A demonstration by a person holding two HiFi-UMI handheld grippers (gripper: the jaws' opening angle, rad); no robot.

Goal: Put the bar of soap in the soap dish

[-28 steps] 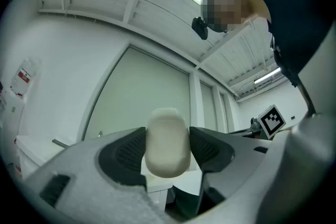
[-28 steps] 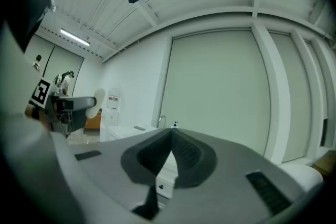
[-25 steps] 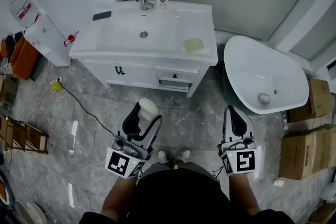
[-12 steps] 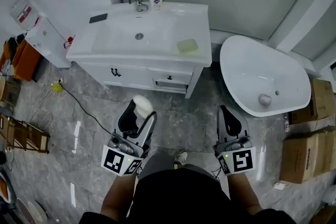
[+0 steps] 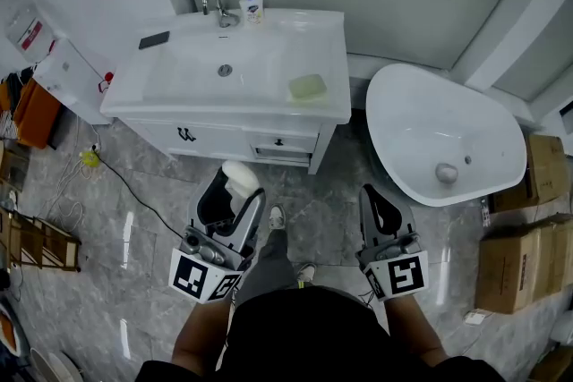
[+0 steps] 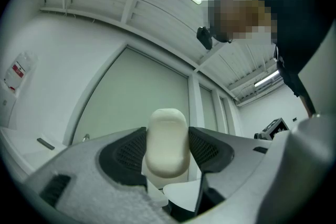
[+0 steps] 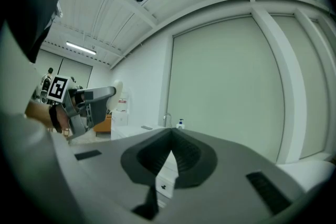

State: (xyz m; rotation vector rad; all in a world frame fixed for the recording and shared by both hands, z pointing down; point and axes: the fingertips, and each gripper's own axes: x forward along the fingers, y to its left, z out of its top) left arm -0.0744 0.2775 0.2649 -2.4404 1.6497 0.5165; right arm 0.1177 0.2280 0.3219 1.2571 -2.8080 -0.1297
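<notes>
A white oval bar of soap (image 5: 238, 174) stands upright between the jaws of my left gripper (image 5: 235, 185), which is shut on it over the floor in front of the vanity. In the left gripper view the soap (image 6: 167, 140) fills the gap between both dark pads. The pale green soap dish (image 5: 307, 87) lies on the right side of the white sink counter (image 5: 179, 99), well ahead of both grippers. My right gripper (image 5: 380, 207) is shut with nothing in it, its pads meeting in the right gripper view (image 7: 169, 153).
A faucet (image 5: 213, 1), a pump bottle (image 5: 252, 4) and a dark flat object (image 5: 154, 40) are on the counter's back. A white bathtub (image 5: 439, 139) stands to the right and cardboard boxes (image 5: 524, 257) beyond it. A white appliance (image 5: 64, 60) stands left of the vanity.
Both grippers have moved forward toward the vanity, the soap still gripped in the left one. The person's foot has stepped ahead between them.
</notes>
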